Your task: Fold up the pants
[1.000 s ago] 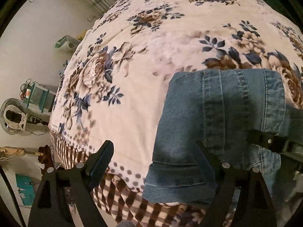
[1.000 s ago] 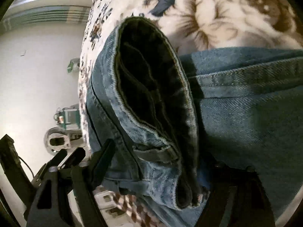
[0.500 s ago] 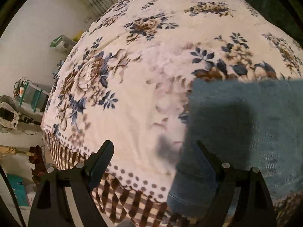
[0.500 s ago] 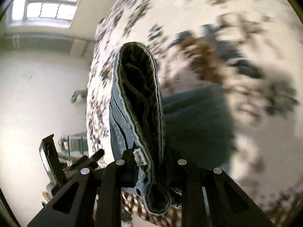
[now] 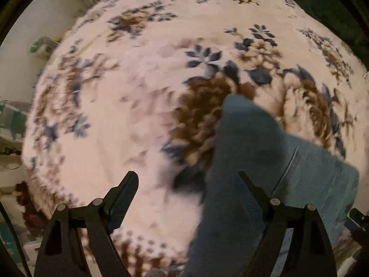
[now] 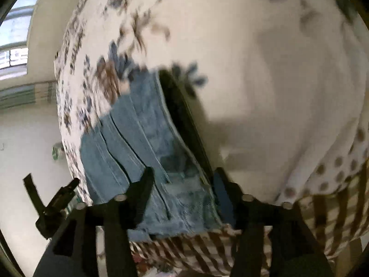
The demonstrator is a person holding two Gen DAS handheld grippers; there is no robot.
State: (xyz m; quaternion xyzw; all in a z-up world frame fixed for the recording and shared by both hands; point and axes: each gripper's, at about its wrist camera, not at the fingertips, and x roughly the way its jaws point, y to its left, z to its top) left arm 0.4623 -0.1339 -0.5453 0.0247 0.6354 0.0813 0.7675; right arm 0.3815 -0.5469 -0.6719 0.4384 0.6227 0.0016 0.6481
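Observation:
Blue jeans (image 6: 143, 124) lie folded in layers on the flowered blanket (image 6: 265, 69) near the bed's edge. My right gripper (image 6: 184, 172) hovers over their near end. Its jaws are opening, and denim lies between the fingers without being pinched. In the left wrist view the jeans (image 5: 249, 143) run from the lower right toward the middle, blurred by motion. My left gripper (image 5: 186, 176) stands wide open above the blanket (image 5: 143, 92) with nothing gripped. Its right finger (image 5: 251, 196) is over the denim's edge.
A brown checked bed skirt (image 6: 322, 207) hangs below the blanket's dotted border. Left of the bed are a pale floor, green boxes and clutter (image 5: 13, 120). A window (image 6: 13, 46) is at the far left. Something dark green (image 5: 334, 11) lies at the bed's far right.
My right gripper carried the pinched denim end across the bed, laid it over the rest and opened. The left gripper shifted along the bed, still open.

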